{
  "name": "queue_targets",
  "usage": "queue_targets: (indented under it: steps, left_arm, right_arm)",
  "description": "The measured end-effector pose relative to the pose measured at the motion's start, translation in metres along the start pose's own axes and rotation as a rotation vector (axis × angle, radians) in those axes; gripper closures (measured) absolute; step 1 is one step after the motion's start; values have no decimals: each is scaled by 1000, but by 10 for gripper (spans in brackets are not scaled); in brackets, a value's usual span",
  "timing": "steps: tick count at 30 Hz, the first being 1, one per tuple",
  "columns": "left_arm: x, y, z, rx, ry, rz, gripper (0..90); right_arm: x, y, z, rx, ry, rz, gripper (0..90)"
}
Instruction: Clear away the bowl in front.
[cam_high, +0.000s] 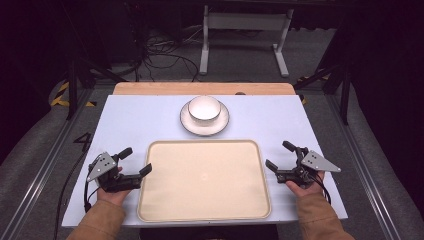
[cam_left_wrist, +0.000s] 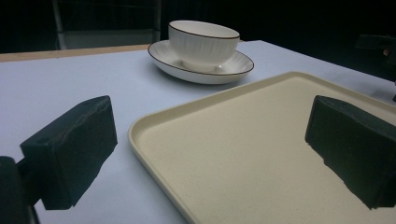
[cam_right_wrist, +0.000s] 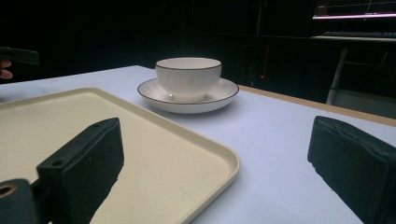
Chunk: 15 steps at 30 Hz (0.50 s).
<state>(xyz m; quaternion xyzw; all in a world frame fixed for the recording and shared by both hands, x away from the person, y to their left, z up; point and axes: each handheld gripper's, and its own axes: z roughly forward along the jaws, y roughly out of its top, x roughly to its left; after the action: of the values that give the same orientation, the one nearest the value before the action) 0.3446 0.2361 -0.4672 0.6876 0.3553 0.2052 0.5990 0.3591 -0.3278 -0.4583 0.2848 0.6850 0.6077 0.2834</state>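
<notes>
**Both grippers spread at tray edges, nothing held**

Left gripper (cam_high: 136, 161): lower left of the high view, jaws wide apart, empty. One jaw sits over the tray's left rim, the other over bare table. Left gripper view confirms it: the tray (cam_left_wrist: 154, 116) corner runs up between the two black jaws, no contact that I can see.

Right gripper (cam_high: 280, 155): lower right of the high view, also spread, empty, just beside the tray's right edge. In its own view the tray (cam_right_wrist: 224, 156) rim passes between the jaws.

Tray (cam_high: 150, 200) is beige, bare, lower centre of frame on the pale blue table (cam_high: 140, 117). Bowl (cam_high: 204, 108) sits in a saucer (cam_high: 187, 122) above the tray, upper centre, near the tray's far rim but apart from it.

Judgement: start pose, approach not begun. Likely next step is reaching forward for the bowl and saucer. That calls for lifting clear of the tray rim first, then closing on the saucer rim or bowl wall. Glazed ceramic, so expect slip; the bowl rests loose in the saucer.
</notes>
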Motion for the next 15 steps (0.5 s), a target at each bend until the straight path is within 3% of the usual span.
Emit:
queue_targets:
  steps: [6, 15]
  left_arm:
    - [2, 0, 1, 17, 2, -31, 29]
    - [1, 1, 1, 22, 3, -16, 31]
  right_arm:
    - [0, 0, 0, 0, 1, -2, 35]
    - [0, 0, 0, 1, 2, -2, 44]
